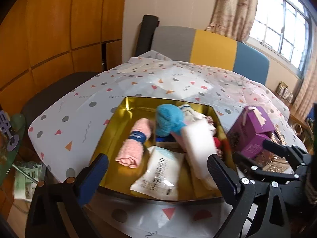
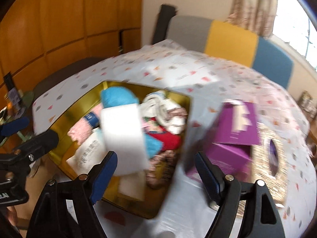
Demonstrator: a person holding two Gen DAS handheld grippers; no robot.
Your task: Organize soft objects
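Note:
An open gold tin [image 1: 118, 117] [image 2: 83, 101] on the table holds the soft things. Inside lie a rolled pink towel [image 1: 134, 146] with a blue band, a blue knitted bundle [image 1: 168, 121] [image 2: 118, 97], a white foam block [image 1: 198, 144] [image 2: 122, 134], a white printed packet [image 1: 158, 174], white cloth [image 2: 168, 115] and a red piece [image 2: 168, 140]. My left gripper [image 1: 158, 172] hangs open over the tin's near side, holding nothing. My right gripper [image 2: 156, 173] is open too, and the block's near end lies loose beside its left finger. The right wrist view is blurred.
A purple carton [image 1: 255, 130] [image 2: 237, 127] and a glittery gold box [image 2: 265, 158] stand right of the tin. The patterned tablecloth [image 1: 79, 109] covers the table. A grey, yellow and blue chair back [image 1: 214, 47] rises behind it. A green side table [image 1: 13, 138] stands at the left.

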